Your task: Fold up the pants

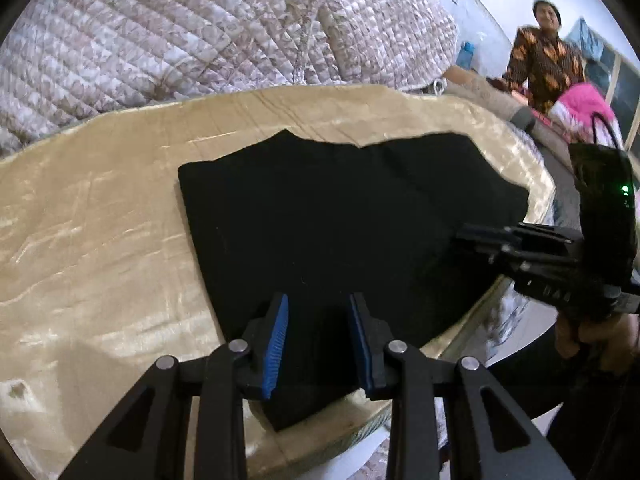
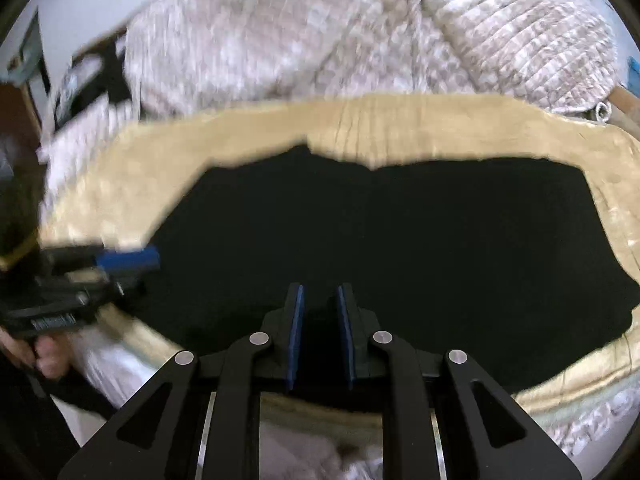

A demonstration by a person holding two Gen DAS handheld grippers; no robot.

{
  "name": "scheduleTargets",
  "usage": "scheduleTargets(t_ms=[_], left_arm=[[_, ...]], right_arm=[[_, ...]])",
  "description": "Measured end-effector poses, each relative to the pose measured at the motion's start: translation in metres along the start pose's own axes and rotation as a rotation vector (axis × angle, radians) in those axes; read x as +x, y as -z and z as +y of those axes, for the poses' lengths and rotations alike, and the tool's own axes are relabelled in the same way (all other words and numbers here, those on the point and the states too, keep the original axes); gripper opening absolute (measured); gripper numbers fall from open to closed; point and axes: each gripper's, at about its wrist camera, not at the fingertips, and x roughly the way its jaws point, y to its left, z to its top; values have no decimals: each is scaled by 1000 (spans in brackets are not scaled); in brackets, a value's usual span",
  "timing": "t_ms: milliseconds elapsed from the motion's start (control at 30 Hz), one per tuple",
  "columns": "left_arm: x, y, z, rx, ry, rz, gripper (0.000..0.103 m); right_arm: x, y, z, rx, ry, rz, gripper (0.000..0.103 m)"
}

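Left gripper [image 1: 318,306]: blue-padded fingers [image 1: 276,344] apart, nothing between them, held low over the near edge of the black pants [image 1: 340,216]. Contact with the cloth can't be judged; black on black.

Right gripper [image 2: 319,296]: fingers [image 2: 295,336] also apart with a narrower gap, empty, poised over the near part of the pants [image 2: 400,248]. In the left wrist view the right gripper [image 1: 464,238] comes in from the right side at the pants' right edge, a hand [image 1: 580,336] on its grip, a green light glowing on its body. In the right wrist view the left gripper [image 2: 132,260] shows at the pants' left edge, blurred, with a hand [image 2: 40,354] under it.

Pants: lying flat as a wide dark block, uneven far edge, on a shiny tan sheet [image 1: 100,216] spread over the bed.

Beyond the sheet: a heaped quilted floral comforter [image 1: 180,32]. Far right in the left wrist view, a person [image 1: 544,60] in a patterned brown-and-orange top stands beside a pink garment [image 1: 580,104].
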Motion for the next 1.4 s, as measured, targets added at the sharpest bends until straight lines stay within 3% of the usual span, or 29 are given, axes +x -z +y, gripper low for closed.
scheduleTargets(t_ms=[167,367,567,700,867,1033,1200,1300,1400], left_arm=[[-1,-1,-10,24,-37,0,35],[-8,-21,-2,-32,-80,-29,35],[2,-31,2,-59,-130,-22,35],[13,-26,6,-63,-139,18,35],[9,-30,9,-72,-147,0,37],[13,-32,14,-91,-152,10,38],[12,-31,13,-85,-145,9,42],[10,-31,14,-90,-146,3,42],[8,-31,15,-98,-148,-3,42]], right_arm=[[-3,3,-11,55,24,12,30],[-17,-3,6,-6,58,-67,30],[12,-8,17,-20,54,-4,30],[16,-14,11,26,57,-26,30],[12,-17,10,38,71,-67,30],[18,-18,10,44,47,-47,30],[15,-21,-3,106,87,-55,30],[9,-20,-23,180,64,-59,30],[-7,-17,-39,209,110,-96,30]])
